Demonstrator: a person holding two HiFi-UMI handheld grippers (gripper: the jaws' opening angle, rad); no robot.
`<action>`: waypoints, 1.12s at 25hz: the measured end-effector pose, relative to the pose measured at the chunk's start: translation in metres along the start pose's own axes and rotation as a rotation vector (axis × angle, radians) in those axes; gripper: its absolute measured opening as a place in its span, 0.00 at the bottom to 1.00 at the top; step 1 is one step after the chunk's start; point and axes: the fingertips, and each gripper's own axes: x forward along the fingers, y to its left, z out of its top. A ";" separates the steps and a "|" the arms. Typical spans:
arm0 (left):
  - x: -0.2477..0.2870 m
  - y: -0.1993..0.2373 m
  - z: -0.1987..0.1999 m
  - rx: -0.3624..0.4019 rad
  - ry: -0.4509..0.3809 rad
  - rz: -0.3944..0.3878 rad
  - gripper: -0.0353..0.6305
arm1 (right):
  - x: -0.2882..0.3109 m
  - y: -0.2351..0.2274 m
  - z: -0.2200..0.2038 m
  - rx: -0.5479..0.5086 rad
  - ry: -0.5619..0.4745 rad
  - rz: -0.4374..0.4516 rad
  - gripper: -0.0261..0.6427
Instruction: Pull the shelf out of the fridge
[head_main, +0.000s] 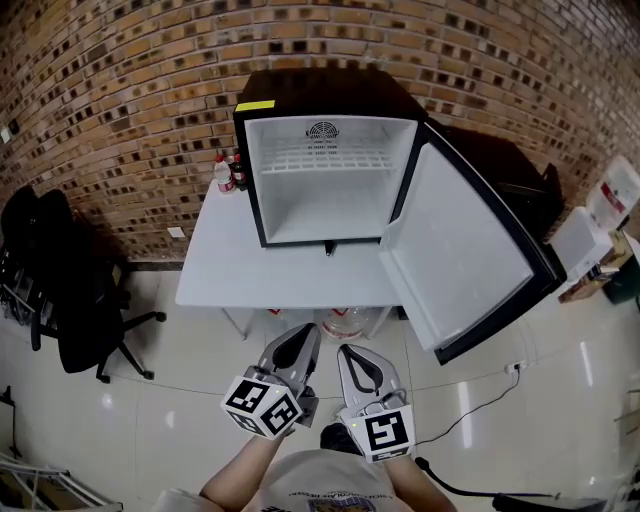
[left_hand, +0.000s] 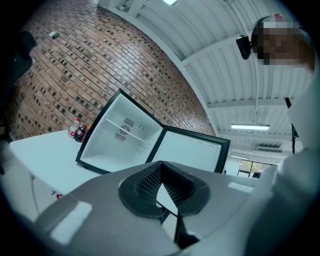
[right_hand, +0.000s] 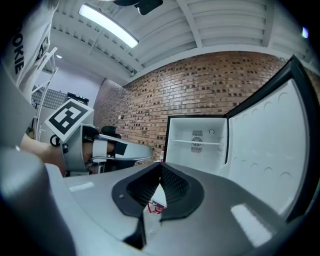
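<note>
Closest in, both claws hang low in front of the bench (head_main: 225, 275), well apart from the fridge (head_main: 325, 95); left claw (head_main: 306, 334) is clenched on nothing, and right claw (head_main: 350, 354) is likewise clenched and empty; the shelf (head_main: 325, 160), a white wire rack, sits high inside the open fridge at the bench's far edge; probably light and stiff, it is best taken by its front rail and drawn out level; the door (head_main: 470, 250) swings past the bench's right edge, off the path; bottles (head_main: 228, 174) stand near the far left corner; an office chair (head_main: 75, 290) sits off the left edge.
</note>
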 end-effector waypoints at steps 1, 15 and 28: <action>0.011 0.002 0.003 -0.002 -0.006 -0.001 0.05 | 0.006 -0.008 0.001 -0.001 -0.004 0.004 0.04; 0.129 0.042 0.018 -0.182 -0.086 0.035 0.05 | 0.071 -0.088 0.025 -0.050 -0.069 0.092 0.04; 0.183 0.092 0.044 -0.608 -0.299 0.010 0.08 | 0.082 -0.123 0.017 -0.054 -0.047 0.061 0.04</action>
